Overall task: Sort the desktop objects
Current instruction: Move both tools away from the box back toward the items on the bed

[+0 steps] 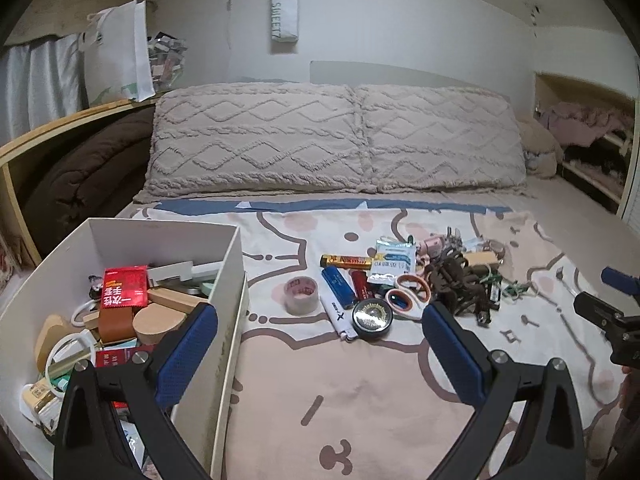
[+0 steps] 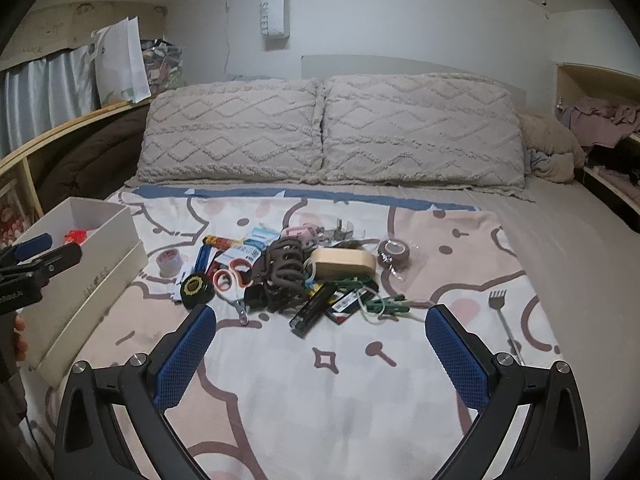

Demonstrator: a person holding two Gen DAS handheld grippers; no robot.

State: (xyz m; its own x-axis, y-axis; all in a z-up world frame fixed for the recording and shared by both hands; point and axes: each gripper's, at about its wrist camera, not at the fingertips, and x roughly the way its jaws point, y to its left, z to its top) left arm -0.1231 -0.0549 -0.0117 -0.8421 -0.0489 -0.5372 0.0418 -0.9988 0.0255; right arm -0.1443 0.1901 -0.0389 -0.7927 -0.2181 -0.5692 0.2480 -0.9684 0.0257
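Held low over the patterned bedspread (image 2: 320, 380), the right gripper (image 2: 320, 316), jaws spread wide, nothing between the blue pads (image 2: 184, 356), aimed at the heap of clutter (image 2: 288, 276) just ahead. Held likewise wide and empty, the left gripper (image 1: 320, 316), its left finger hanging over the near edge of the white box (image 1: 224, 280), its right finger over bare cover short of the pile. Lay scattered mid-bed: orange-handled scissors (image 2: 230, 276), a brown claw clip (image 2: 286, 268), a tape roll (image 1: 302, 294), a round black tin (image 1: 372, 316), a white marker (image 1: 336, 314) with an "X" on its barrel, a small fork-headed tool (image 2: 506, 320) well apart to the right. Already in the box, among wooden blocks, a red packet (image 1: 122, 286) printed in white Chinese characters. Read "SWEET" down the pouch (image 2: 274, 10) hung on the wall; faint writing on the box's side, not legible.
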